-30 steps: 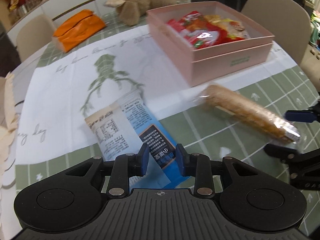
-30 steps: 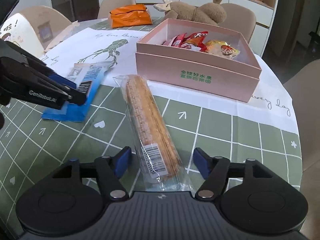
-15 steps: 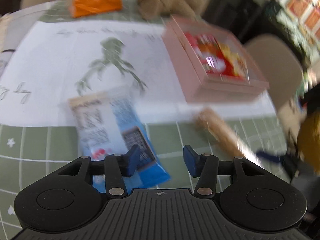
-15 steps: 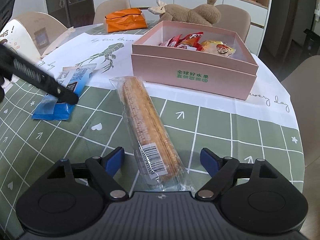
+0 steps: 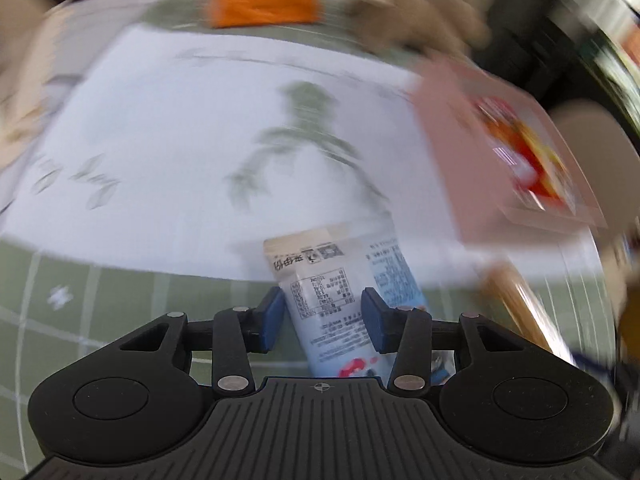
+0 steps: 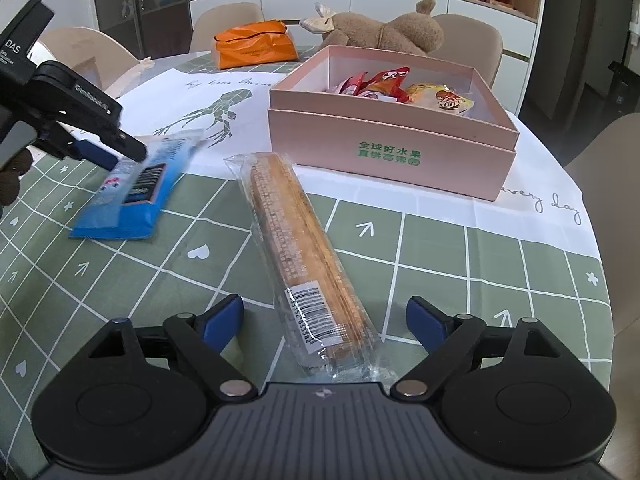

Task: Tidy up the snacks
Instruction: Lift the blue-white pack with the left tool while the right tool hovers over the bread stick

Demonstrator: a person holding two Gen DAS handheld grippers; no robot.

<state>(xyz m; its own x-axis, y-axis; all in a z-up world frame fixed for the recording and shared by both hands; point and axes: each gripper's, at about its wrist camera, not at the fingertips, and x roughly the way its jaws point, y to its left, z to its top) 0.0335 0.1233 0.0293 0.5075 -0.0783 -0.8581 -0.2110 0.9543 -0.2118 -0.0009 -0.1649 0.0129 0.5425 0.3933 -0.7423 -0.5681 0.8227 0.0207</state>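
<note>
The right gripper [image 6: 324, 322] hovered low over the near edge of the table [image 6: 440, 264], its blue-padded fingers [image 6: 224, 318] spread wide and grasping nothing; between them lay the near end of a long wafer roll in clear wrap [image 6: 298, 248], flat on the green checked cloth and running away toward the table's middle, barcode end nearest. Toward the left edge, the left gripper [image 6: 120, 150] reached in over a blue and white snack packet [image 6: 134, 192], whose far end looked raised while its near blue end touched the cloth. From the left wrist view, heavily blurred by motion, the left gripper [image 5: 322, 318] stood with its pads [image 5: 270, 316] apart on either side of the packet [image 5: 332, 296]; whether they touched it could not be told, but the jaws were plainly parted, not clamped. Beyond the roll, on a white cloth with a green printed figure [image 6: 216, 112], sat an open pink box [image 6: 392, 152] toward the right edge of the table, with red and yellow snack bags [image 6: 384, 84] inside. Farther back, near the far edge, lay an orange bag [image 6: 254, 44] and a brown plush toy [image 6: 384, 28] just behind the box. Chairs [image 6: 224, 24] stood around the far side.
</note>
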